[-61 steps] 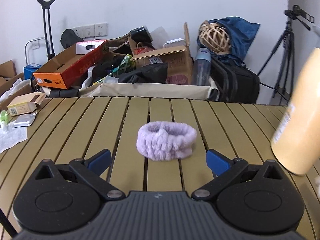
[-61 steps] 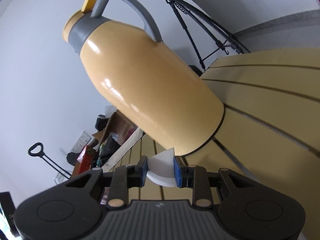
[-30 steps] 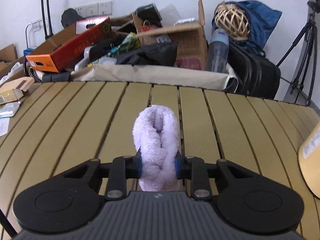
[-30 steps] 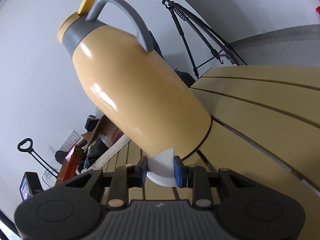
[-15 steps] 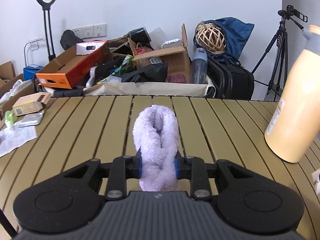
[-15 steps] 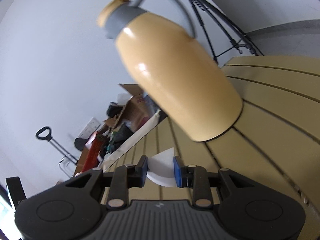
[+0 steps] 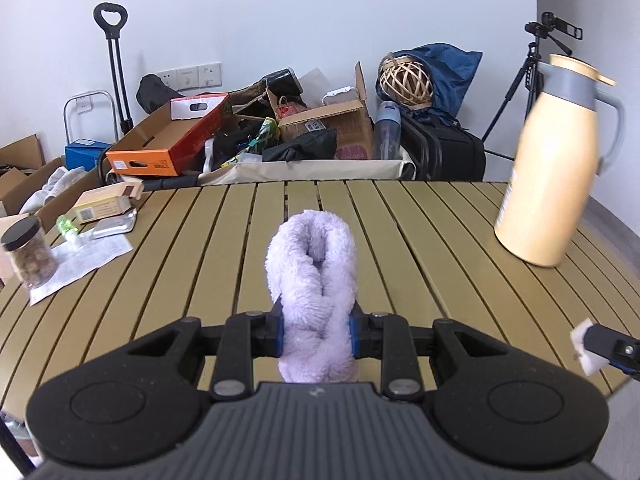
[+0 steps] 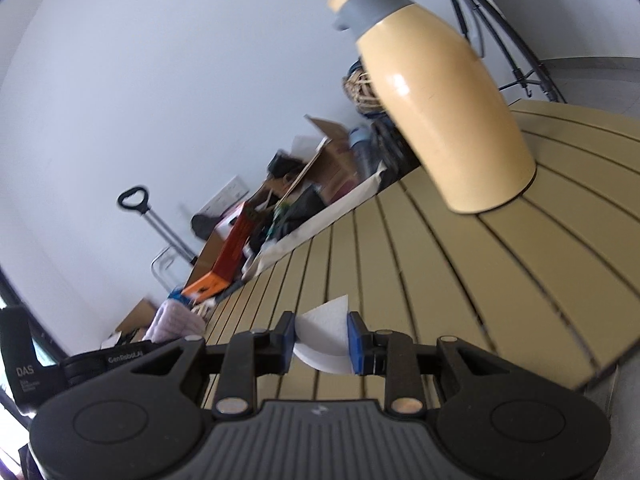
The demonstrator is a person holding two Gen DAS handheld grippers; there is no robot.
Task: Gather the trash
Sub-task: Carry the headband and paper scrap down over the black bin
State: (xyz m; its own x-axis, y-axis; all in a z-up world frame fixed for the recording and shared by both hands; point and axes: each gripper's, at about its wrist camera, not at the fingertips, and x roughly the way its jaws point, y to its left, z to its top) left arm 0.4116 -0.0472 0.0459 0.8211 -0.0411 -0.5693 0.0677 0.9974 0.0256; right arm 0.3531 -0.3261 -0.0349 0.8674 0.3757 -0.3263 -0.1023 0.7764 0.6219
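- Pads of the left gripper (image 7: pixel 316 334) clamp a lilac plush headband (image 7: pixel 314 280), lifted off the slatted table (image 7: pixel 420 240).
- The right gripper (image 8: pixel 321 342) pinches a white paper scrap (image 8: pixel 326 338).
- Beyond its fingers stands a yellow thermos jug (image 8: pixel 444 104).
- Carrying step, seemingly; next needs a bin, unseen here.

slatted table (image 7: pixel 400 240) middle open — jug (image 7: pixel 548 176) right

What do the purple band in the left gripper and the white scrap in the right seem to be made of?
Purple band: plush, fleecy fabric, matte; its fuzzy pile bulges between the pads, so it looks soft.
White scrap: probably thin paper or foam sheet, matte; it holds a flat shape with a crisp corner. I can't settle which.
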